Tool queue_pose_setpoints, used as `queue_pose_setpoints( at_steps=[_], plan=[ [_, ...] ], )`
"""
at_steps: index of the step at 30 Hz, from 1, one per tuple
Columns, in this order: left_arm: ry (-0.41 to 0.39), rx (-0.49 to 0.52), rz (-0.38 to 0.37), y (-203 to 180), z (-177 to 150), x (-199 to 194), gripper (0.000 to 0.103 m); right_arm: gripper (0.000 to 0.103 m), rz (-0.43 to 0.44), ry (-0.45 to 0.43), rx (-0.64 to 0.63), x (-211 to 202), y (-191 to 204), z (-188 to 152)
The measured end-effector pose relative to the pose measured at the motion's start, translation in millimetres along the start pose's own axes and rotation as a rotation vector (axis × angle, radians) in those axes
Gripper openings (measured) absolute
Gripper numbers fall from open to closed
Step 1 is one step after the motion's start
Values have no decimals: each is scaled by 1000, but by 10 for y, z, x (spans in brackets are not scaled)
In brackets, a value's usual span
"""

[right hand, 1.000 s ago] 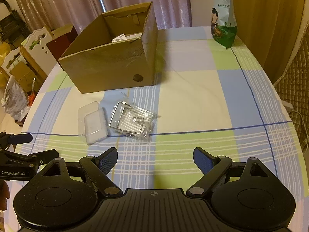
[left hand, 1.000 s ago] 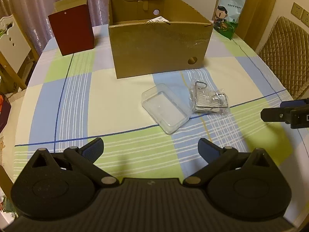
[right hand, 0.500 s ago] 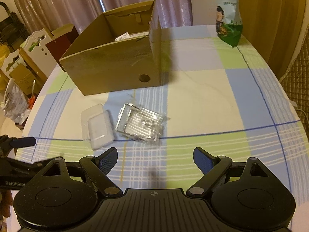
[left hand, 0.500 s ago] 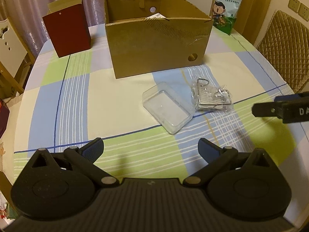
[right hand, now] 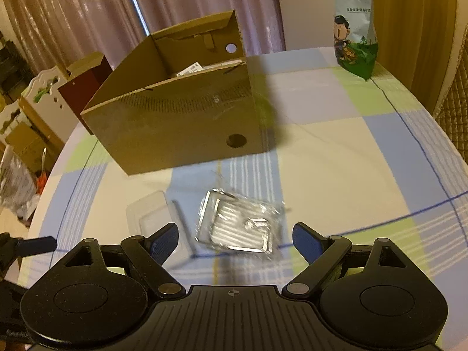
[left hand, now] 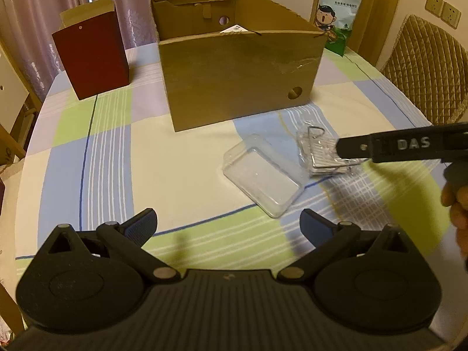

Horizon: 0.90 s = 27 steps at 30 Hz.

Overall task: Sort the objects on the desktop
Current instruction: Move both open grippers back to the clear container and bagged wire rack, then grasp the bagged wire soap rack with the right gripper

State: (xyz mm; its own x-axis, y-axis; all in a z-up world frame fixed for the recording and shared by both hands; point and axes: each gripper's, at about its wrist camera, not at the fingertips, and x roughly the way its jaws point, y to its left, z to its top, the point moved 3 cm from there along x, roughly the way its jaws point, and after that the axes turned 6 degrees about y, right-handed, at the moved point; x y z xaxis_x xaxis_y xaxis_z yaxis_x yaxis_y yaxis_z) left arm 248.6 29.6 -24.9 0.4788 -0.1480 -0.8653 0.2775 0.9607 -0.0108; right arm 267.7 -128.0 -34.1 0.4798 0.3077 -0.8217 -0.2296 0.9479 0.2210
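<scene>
Round table (left hand: 73, 158) w/ checked cloth before me; pink curtains (right hand: 87, 14) behind it, quilted chair (left hand: 430, 67) to its right, wall sockets (left hand: 443, 10) above chair.

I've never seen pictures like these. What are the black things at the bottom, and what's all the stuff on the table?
A person holds black two-finger tongs in each hand, each carrying a camera that looks along its fingers. One picture comes from the left tongs, the other from the right tongs. Both are open and hold nothing. On the checked tablecloth lie a clear plastic tray and a crinkly clear bag of metal parts, which sits between the right tongs' fingers. Behind stand an open brown cardboard box, a dark red box and a green snack bag.
</scene>
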Motion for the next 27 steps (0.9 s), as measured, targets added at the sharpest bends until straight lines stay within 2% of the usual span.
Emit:
queue_pose_setpoints(
  at_steps=[11, 20, 21, 27],
  plan=[
    [1, 20, -15, 146, 39, 175, 102, 88, -96, -14, 34, 358, 73, -7],
    [4, 23, -24, 200, 46, 257, 102, 87, -119, 22, 41, 483, 18, -17],
    [4, 23, -23, 201, 47, 258, 102, 74, -114, 28, 43, 490, 15, -17],
    [1, 16, -28, 175, 56, 253, 102, 70, -102, 37, 24, 455, -9, -17]
  ],
)
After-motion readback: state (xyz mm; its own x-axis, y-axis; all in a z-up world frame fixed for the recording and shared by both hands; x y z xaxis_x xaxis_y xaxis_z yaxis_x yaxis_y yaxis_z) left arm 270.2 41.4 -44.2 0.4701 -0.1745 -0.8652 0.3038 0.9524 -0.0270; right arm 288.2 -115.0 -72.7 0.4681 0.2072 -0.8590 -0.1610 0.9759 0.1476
